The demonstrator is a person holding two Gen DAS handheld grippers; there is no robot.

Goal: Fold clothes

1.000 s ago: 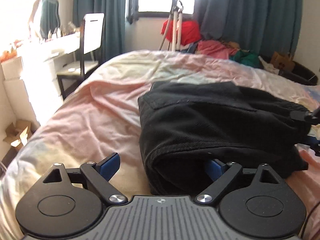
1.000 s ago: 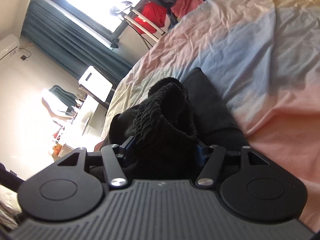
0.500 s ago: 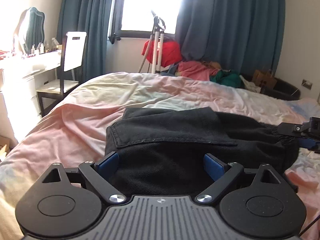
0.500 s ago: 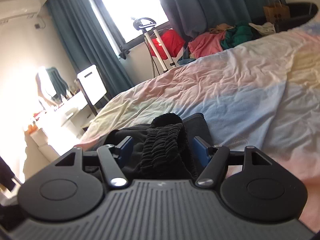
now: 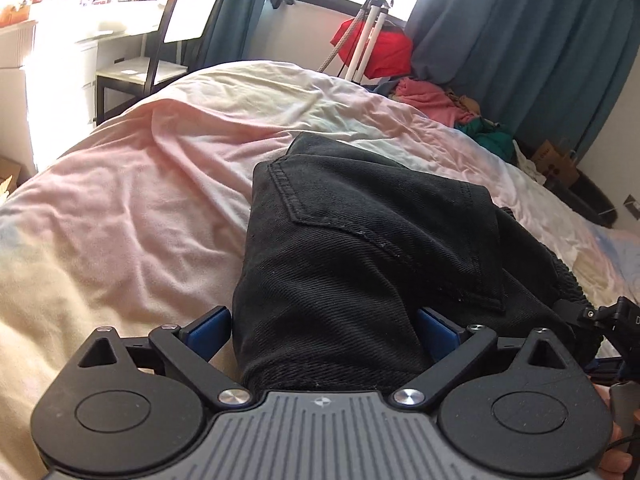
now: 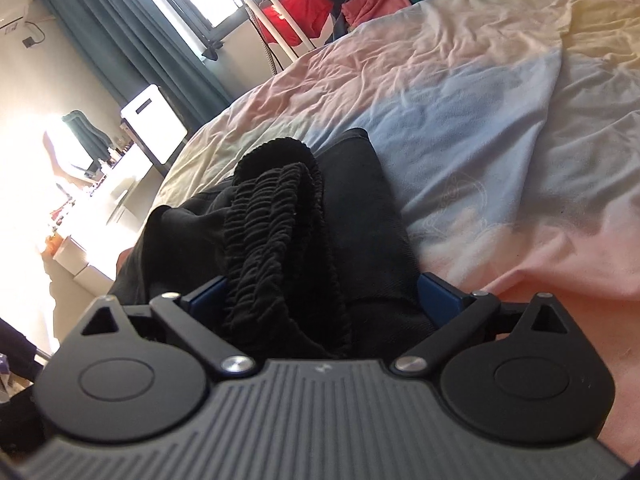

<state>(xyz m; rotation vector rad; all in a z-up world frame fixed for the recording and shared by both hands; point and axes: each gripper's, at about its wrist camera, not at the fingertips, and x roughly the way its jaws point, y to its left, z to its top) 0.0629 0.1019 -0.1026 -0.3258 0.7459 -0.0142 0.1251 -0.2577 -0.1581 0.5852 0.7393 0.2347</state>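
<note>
A folded pair of black denim shorts with a back pocket and an elastic waistband lies on the bed. My left gripper straddles the folded end of the shorts, its blue pads wide apart on either side of the thick bundle. My right gripper straddles the waistband end the same way, jaws wide, cloth filling the gap. The right gripper's tip shows at the right edge of the left wrist view.
The bed sheet is pastel pink, yellow and blue, wrinkled. A pile of red, pink and green clothes lies beyond the bed by the dark curtains. A chair and white dresser stand at the left.
Both grippers have tilted and shifted around the bundle; the left one now looks down on the pocket side from closer. The jaws stay wide apart around the cloth.
</note>
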